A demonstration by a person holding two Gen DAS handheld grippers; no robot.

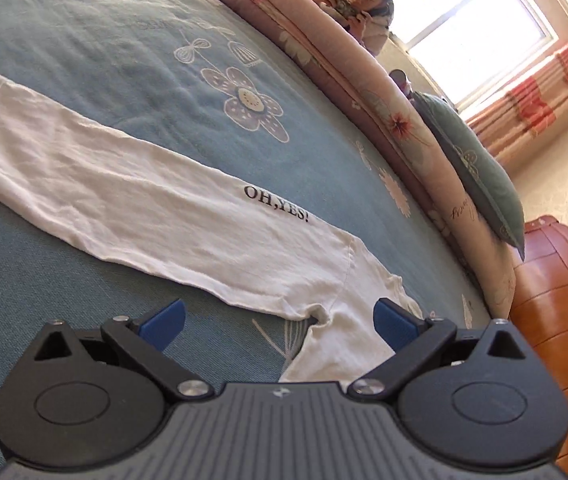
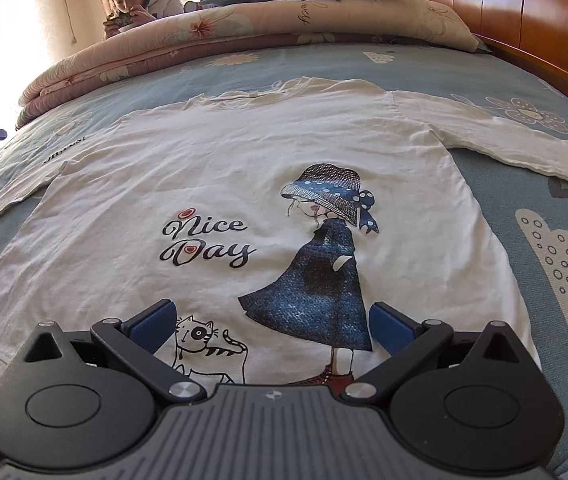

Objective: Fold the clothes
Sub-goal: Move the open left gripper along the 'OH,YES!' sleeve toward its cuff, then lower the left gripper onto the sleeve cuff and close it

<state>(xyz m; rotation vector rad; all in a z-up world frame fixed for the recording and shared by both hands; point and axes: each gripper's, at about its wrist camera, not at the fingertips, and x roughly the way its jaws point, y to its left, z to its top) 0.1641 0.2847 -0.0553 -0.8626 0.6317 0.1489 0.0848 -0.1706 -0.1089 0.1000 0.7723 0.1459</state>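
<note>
Right wrist view: a white long-sleeved shirt (image 2: 244, 168) is lying flat, print up, on the bed (image 2: 504, 240), not yet folded.

The right gripper (image 2: 272, 326) is hovering wide open over the hem at 6 o'clock; the left gripper (image 1: 280, 326) is also standing wide open, empty, near the armpit of the "OH,YES!" sleeve (image 1: 124, 184), which is stretching away toward 10 o'clock. A good first fold is probably pinching that sleeve near its cuff and laying it smoothly across the body. No containers are showing.
</note>
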